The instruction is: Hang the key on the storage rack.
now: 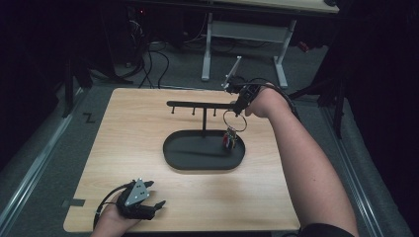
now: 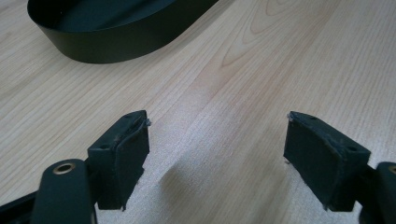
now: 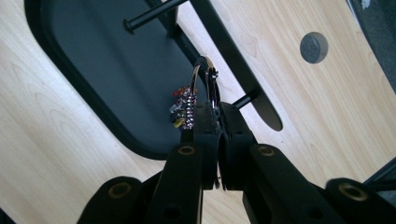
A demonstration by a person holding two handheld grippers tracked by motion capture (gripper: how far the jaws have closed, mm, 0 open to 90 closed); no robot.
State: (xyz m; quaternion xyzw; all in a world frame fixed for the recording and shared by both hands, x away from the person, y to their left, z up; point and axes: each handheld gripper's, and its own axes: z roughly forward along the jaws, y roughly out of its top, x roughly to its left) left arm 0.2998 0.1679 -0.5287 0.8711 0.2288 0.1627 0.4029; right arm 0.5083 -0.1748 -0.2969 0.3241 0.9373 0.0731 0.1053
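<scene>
Bracelet [image 1: 234, 120], a thin metal ring with a beaded charm cluster [image 1: 230, 138] dangling over the tray's 3 o'clock end, hangs clamped in the right gripper [image 1: 241, 105]. Nearest, at the table's [image 1: 148, 113] 7 o'clock corner, the left gripper [image 1: 157, 204] rests with jaws wide apart over bare pale woodgrain. At centre sits a matte black oval tray [image 1: 197, 158] with a low wall, a slim post and a horizontal pegged bar [image 1: 197, 104] above it. Open board surrounds the tray on all sides
</scene>
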